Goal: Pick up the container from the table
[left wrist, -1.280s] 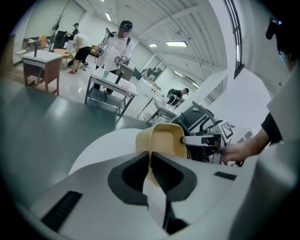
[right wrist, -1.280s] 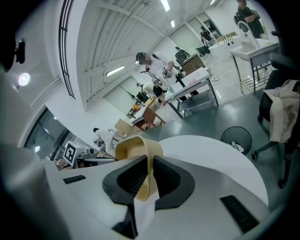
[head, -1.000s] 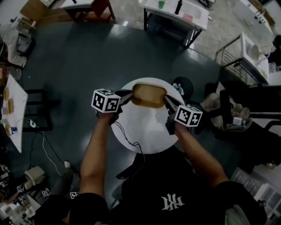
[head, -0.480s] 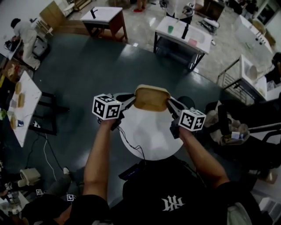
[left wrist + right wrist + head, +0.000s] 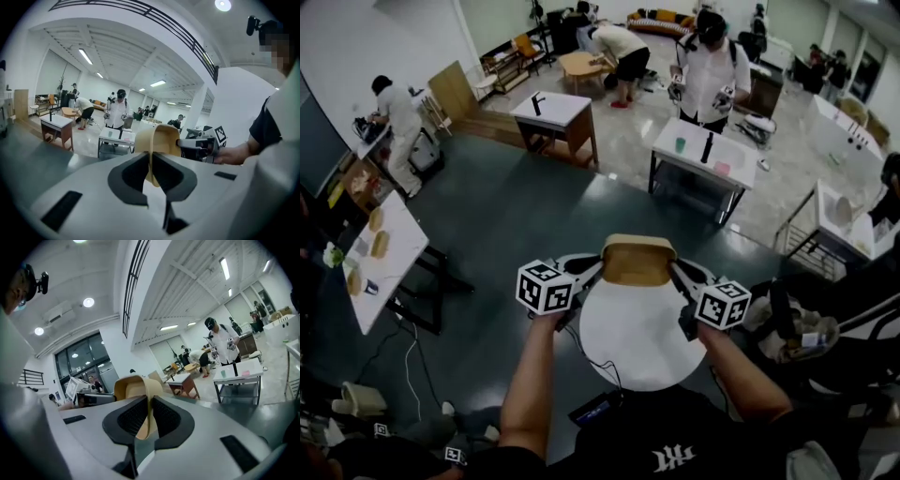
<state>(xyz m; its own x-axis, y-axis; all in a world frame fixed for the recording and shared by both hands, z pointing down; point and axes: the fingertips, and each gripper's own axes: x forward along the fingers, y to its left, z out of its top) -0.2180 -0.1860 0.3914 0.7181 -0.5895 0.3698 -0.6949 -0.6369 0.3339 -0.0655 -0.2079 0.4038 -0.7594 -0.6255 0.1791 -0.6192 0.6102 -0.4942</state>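
Tan container (image 5: 638,262) above round white table (image 5: 642,342), side walls tight between jaws of left tool (image 5: 601,267) and right tool (image 5: 674,269).

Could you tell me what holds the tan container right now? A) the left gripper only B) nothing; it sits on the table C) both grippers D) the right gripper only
C: the left gripper and the right gripper each have their jaws shut on a side wall of the tan plastic container.

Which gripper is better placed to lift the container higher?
Neither alone: the left gripper and right gripper each clamp an opposite rim of the container above the table, so both should probably lift together.
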